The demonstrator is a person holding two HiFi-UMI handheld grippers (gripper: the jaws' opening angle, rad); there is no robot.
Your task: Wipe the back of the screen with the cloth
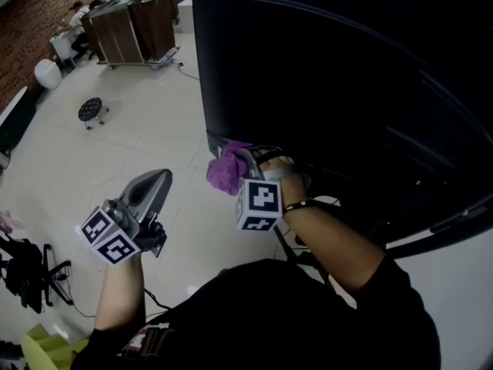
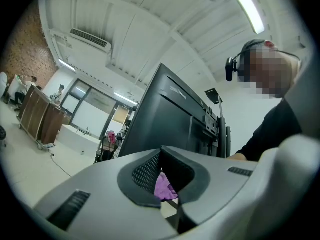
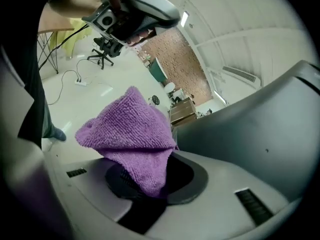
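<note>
Well left of the screen, on the pale floor, stand a round black stool and, farther off, a wooden counter.

Left gripper: held in the air, left of and below the screen's lower left corner and clear of it. Its own view shows the jaws of the left gripper together with nothing gripped. The purple seen past them is the cloth beyond, with the dark back of the screen rising behind.

Cloth: purple terry, bunched, at the screen's lower left corner. Contact with the panel cannot be confirmed from the head view.

Right gripper: held by the right hand just below the screen's bottom edge, tips toward that corner. In its own view the right gripper is clamped on a fold of the cloth, most of which stands loose above the jaws.

Screen: large, dark, back facing the person.
</note>
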